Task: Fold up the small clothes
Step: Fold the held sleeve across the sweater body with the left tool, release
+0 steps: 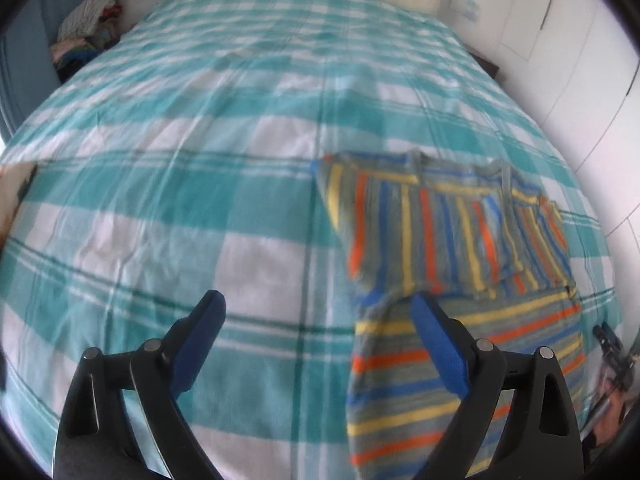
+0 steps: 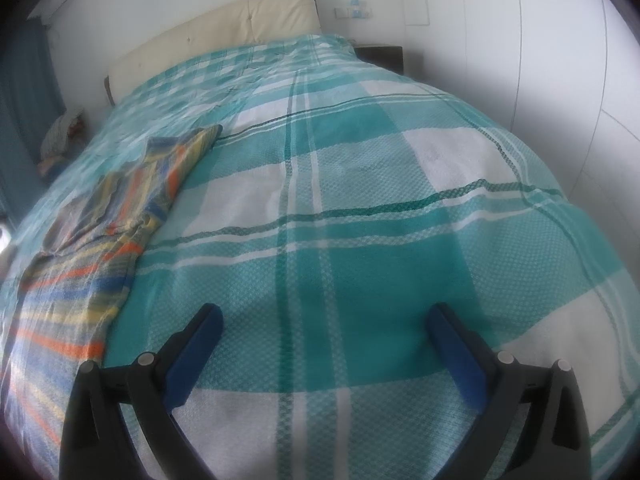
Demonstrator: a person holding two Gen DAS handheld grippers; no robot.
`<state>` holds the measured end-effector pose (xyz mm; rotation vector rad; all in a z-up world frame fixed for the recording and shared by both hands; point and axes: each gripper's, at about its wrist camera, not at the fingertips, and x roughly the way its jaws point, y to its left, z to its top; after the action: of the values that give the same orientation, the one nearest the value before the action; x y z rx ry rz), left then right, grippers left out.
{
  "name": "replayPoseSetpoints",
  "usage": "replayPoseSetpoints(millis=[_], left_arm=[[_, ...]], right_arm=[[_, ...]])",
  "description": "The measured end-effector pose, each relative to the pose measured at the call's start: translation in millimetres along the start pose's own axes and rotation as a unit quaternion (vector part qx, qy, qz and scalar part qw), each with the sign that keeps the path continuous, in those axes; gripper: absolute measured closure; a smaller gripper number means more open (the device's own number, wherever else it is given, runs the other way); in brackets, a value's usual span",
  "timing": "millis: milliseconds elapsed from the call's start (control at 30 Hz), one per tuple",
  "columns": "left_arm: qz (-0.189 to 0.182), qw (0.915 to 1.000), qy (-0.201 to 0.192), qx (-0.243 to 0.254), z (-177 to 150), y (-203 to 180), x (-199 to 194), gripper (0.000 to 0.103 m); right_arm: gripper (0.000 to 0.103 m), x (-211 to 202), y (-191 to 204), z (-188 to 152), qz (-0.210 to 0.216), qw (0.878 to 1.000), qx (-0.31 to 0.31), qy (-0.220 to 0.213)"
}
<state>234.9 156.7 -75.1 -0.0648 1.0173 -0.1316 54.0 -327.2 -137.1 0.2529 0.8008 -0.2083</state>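
A wide bed (image 1: 160, 184) fills both views, covered by a bedspread (image 2: 360, 240) checked in teal and white with thin dark green lines. At its far end stands a cream padded headboard (image 2: 224, 28) against a white wall, and a dark bedside table (image 2: 380, 54) sits beside the far corner. White wardrobe doors (image 2: 560, 60) run along one side of the bed. On the other side, near the head of the bed by a blue curtain (image 1: 24, 60), lies a heap of mixed clothes (image 1: 86, 28).

The striped shirt (image 1: 448, 240), grey with orange, yellow and blue bands, lies flat on the bedspread near the foot of the bed. Its upper part is folded over itself, so the stripes there run across those of the lower part, and the neckline points toward the headboard. In the right wrist view the same shirt (image 2: 100, 220) lies well to the left of the fingers, apart from them.

The left gripper (image 1: 318, 300) hovers over the bedspread with its jaws spread wide and nothing between them; its right blue pad (image 1: 440, 348) overlaps the shirt's lower left edge in the picture, though whether it touches the cloth cannot be told. The right gripper (image 2: 322, 314) is likewise spread wide above bare bedspread, holding nothing.
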Motion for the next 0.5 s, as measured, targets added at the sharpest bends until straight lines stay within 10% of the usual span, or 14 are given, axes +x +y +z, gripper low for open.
replayPoseSetpoints(millis=[200,367,500], left_arm=[[-0.035,0.9993,0.016,0.004,-39,-4,25,0.009],[0.011,0.9968,-0.024,0.075,-27,-44,46,0.024],[0.028,0.9945,-0.029,0.097,-20,-54,65,0.098]], right_arm=[[0.001,5,7,-1,-0.019,1.0,-0.016,0.007],[0.001,4,7,-1,-0.02,1.0,-0.017,0.006],[0.001,5,7,-1,-0.021,1.0,-0.018,0.006]])
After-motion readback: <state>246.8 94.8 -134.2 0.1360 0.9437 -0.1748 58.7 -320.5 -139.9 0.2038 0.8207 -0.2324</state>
